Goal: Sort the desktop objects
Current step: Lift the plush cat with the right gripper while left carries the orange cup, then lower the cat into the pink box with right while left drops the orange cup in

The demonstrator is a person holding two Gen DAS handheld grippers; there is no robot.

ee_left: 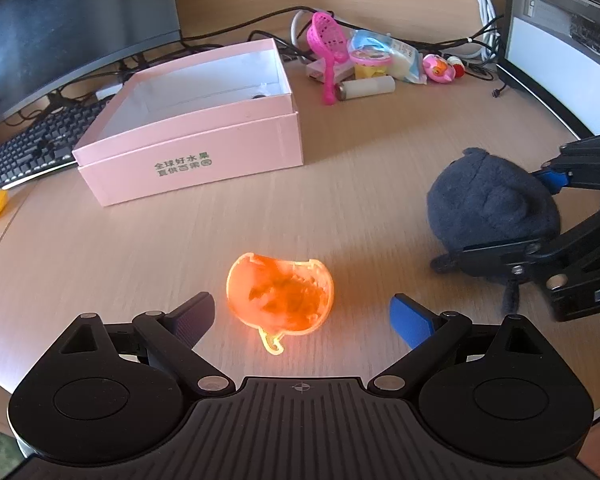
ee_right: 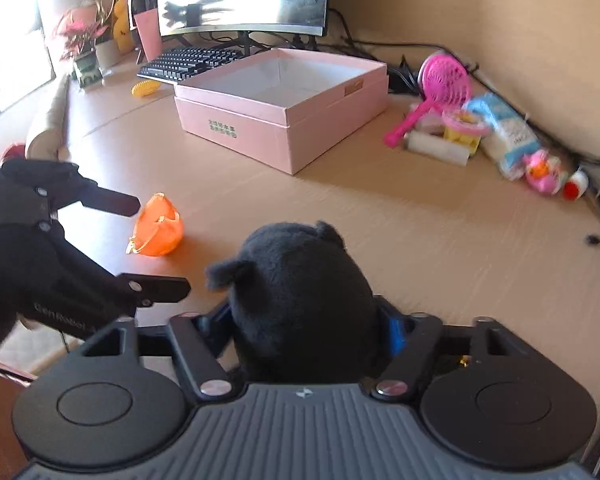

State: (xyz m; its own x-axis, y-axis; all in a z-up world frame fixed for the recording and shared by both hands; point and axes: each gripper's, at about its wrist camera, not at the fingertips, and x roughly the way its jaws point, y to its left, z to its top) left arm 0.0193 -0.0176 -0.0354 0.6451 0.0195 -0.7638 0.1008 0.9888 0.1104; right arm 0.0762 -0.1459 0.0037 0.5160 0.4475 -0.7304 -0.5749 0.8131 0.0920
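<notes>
Plush toy gripped, orange shell waits on worktop

Plush toy (ee_right: 300, 304), dark grey with small ears, sits clamped between the right gripper (ee_right: 304, 332) fingers. Left gripper (ee_left: 302, 312) fingers are spread wide, the orange translucent shell (ee_left: 280, 300) lying untouched between them on the worktop (ee_left: 360, 208). Beyond both sets of fingers stands an open pink box (ee_left: 196, 152).

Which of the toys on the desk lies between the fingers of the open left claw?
The translucent orange toy. It lies on the desk between the open left claw fingers, untouched. The dark plush toy is in the right claw.
</notes>
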